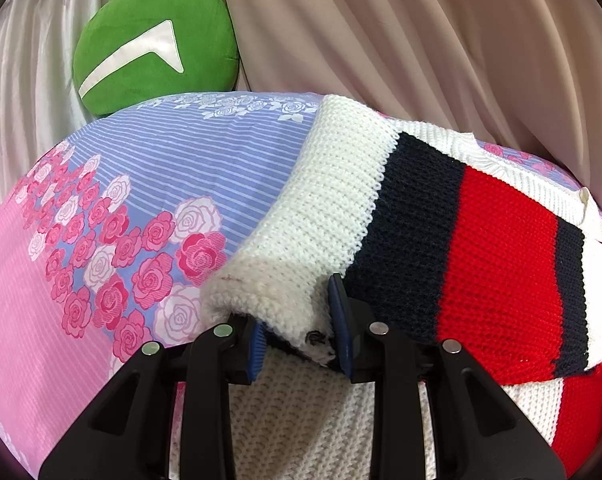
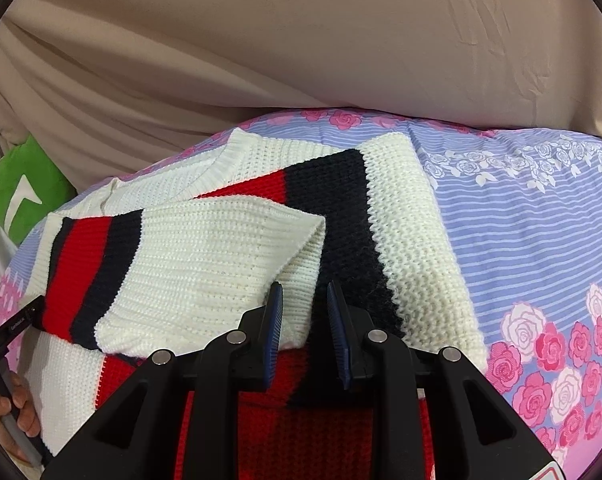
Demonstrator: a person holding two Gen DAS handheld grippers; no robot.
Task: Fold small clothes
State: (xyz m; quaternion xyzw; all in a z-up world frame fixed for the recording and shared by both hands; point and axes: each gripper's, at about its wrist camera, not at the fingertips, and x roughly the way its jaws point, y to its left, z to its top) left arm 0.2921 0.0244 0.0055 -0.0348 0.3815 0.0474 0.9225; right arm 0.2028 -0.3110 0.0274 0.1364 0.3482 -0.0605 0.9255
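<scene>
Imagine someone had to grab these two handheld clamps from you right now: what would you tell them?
Left gripper: fingers apart, the cuff of the left sleeve of the white knit sweater with navy and red stripes between them; grip looks loose.
Right gripper: fingers open, holding nothing, just above the sweater's red band.
The sweater lies on the floral pink-and-lilac bedsheet.
Done: both sleeves folded across the body.
Left: let go of the cuff, then fold the body up.
</scene>
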